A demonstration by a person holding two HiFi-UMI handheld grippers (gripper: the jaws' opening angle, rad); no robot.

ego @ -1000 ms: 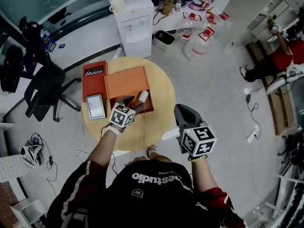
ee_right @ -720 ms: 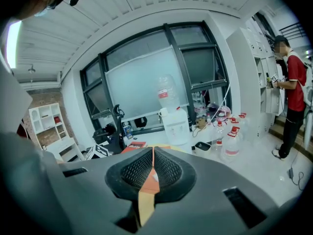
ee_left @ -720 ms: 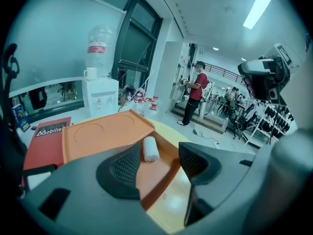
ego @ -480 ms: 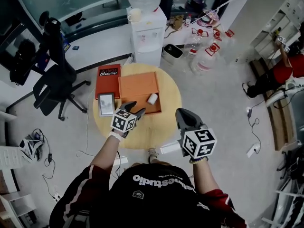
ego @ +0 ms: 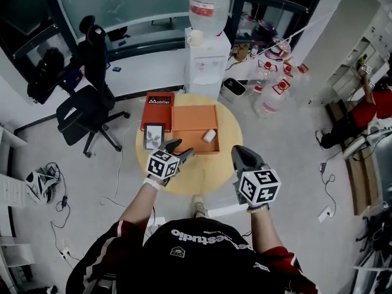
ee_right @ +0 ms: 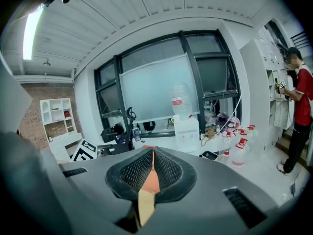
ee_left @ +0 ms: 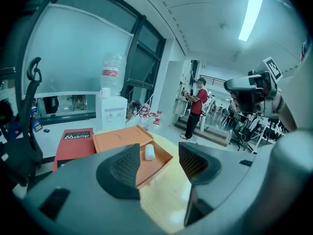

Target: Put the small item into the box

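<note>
The small white cylindrical item (ego: 210, 136) lies on its side inside the open orange box (ego: 195, 144) on the round wooden table (ego: 211, 170). The box's lid (ego: 194, 118) lies flat behind it. My left gripper (ego: 182, 147) hovers at the box's near left corner, open and empty. In the left gripper view the item (ee_left: 149, 152) rests in the box (ee_left: 159, 165), ahead of the open left gripper (ee_left: 159, 163). My right gripper (ego: 240, 152) is held over the table's near right edge, shut with nothing in it. The right gripper (ee_right: 152, 175) shows only a thin slit between its pads.
A red box (ego: 158, 106) with a grey device (ego: 153, 137) on it lies left of the orange box. Behind the table stand a water dispenser (ego: 207, 63) and several bottles (ego: 269, 87) on the floor. An office chair (ego: 86, 112) stands at the left.
My left gripper has drawn back from the box towards me, leaving the white item lying inside. The head view has risen, so the table looks smaller. The right gripper stays shut.
</note>
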